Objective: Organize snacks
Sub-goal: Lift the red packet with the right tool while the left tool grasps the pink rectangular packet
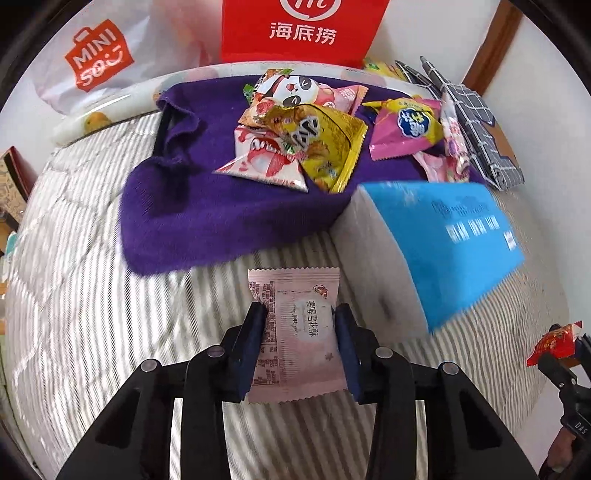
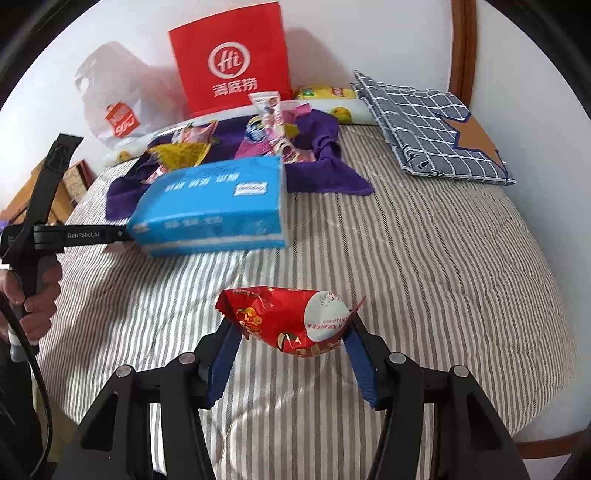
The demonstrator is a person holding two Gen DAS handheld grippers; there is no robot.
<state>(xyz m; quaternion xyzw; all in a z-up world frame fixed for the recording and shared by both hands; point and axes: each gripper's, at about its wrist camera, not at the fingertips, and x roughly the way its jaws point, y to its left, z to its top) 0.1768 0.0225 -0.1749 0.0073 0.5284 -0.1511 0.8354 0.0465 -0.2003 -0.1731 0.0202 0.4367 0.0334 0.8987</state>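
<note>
Blue tissue pack (image 2: 212,212) ahead; bare striped bedspread (image 2: 424,258) rightward.

My left wrist camera looks forward and down along its fingers, close over the striped bed (image 1: 92,258). My right one faces the same way from further right. Both share the blue pack (image 1: 443,236) (image 2: 214,210), purple cloth (image 1: 221,206) (image 2: 325,173) and red bag (image 1: 303,29) (image 2: 231,70).

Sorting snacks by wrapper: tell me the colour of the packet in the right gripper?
Red packet, clearest in the right wrist view.

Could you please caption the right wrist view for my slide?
Right hand-held gripper holds a red snack packet above the striped bedding.
</note>
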